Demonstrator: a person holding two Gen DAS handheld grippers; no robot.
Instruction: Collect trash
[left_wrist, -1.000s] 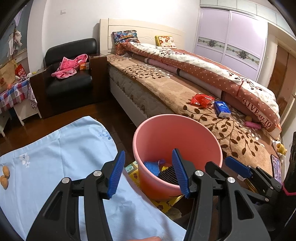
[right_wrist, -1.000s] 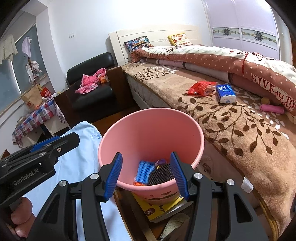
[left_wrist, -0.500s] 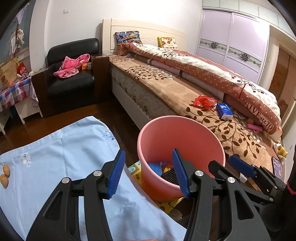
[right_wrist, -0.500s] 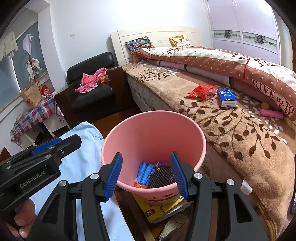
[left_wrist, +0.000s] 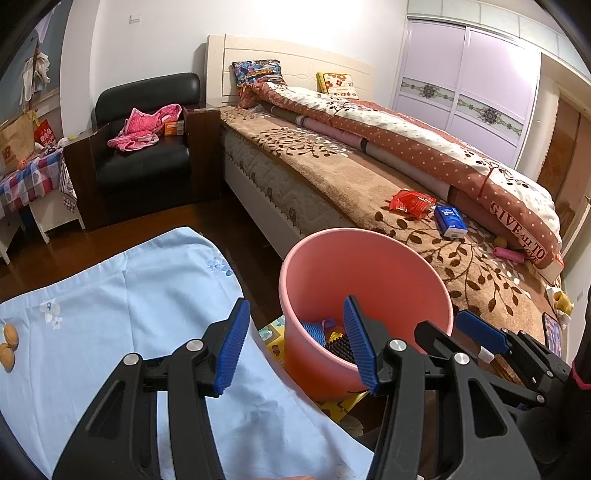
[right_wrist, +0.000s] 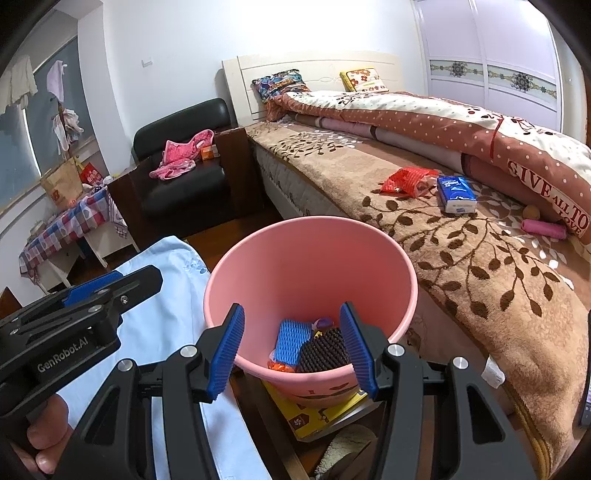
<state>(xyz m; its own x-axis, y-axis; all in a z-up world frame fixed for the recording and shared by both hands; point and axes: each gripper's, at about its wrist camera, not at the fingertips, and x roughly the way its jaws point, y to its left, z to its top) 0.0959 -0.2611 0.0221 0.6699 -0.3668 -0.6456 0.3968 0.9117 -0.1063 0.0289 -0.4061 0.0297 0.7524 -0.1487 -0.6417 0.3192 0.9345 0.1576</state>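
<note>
With both the left gripper (left_wrist: 293, 349) and right gripper (right_wrist: 291, 347) spread wide and empty near the pink bin (right_wrist: 369, 236), a reach to the far red wrapper (right_wrist: 406, 181) could nudge it over.

The pink bin (right_wrist: 310, 266) stands open-topped, its mouth unobstructed from above; trash covers only its floor. To its left lies the blue-clothed table (left_wrist: 122, 295), with a narrow strip of floor between. To its right the bed (right_wrist: 480, 266) edge stands just beside the rim. In front of the bin both claws, left claw (left_wrist: 295, 343) and right claw (right_wrist: 293, 347), stand spread and empty.
</note>
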